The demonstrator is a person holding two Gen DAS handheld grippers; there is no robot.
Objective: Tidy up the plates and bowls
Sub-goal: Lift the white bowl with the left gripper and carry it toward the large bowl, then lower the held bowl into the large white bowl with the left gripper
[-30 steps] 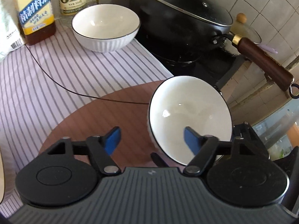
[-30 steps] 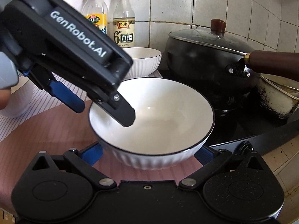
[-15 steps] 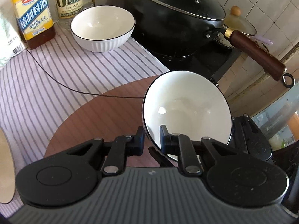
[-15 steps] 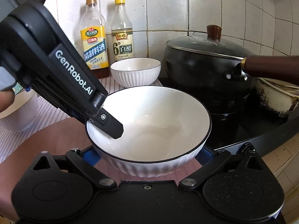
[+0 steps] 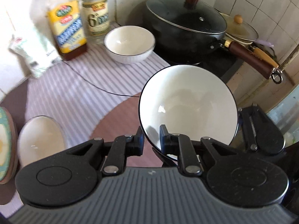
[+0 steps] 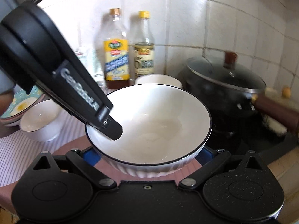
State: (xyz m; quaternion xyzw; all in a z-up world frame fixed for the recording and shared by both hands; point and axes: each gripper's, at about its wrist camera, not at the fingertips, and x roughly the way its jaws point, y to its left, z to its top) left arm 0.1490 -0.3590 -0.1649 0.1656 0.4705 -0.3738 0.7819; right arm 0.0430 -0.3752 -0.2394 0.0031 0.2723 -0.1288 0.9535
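A white bowl with a dark rim [image 5: 188,104] is held by both grippers above the brown mat [image 5: 119,123]. My left gripper [image 5: 151,140] is shut on its near-left rim. My right gripper [image 6: 147,157] grips the same bowl [image 6: 155,127] from its sides, low on the ribbed wall. In the right wrist view the left gripper's finger [image 6: 110,125] reaches over the rim. A second white bowl [image 5: 129,43] stands at the back by the bottles. A third white bowl [image 5: 40,140] sits at the left beside stacked patterned plates [image 5: 4,145].
A black lidded pan [image 5: 186,29] with a brown handle [image 5: 250,59] stands on the stove at the right. Two bottles [image 5: 67,31] and a white packet [image 5: 33,50] line the tiled back wall. A striped cloth [image 5: 78,93] covers the counter.
My left gripper shut on the bowl's rim. Both grippers have since lifted the bowl and swung left, bringing the left bowl and the plates into view.
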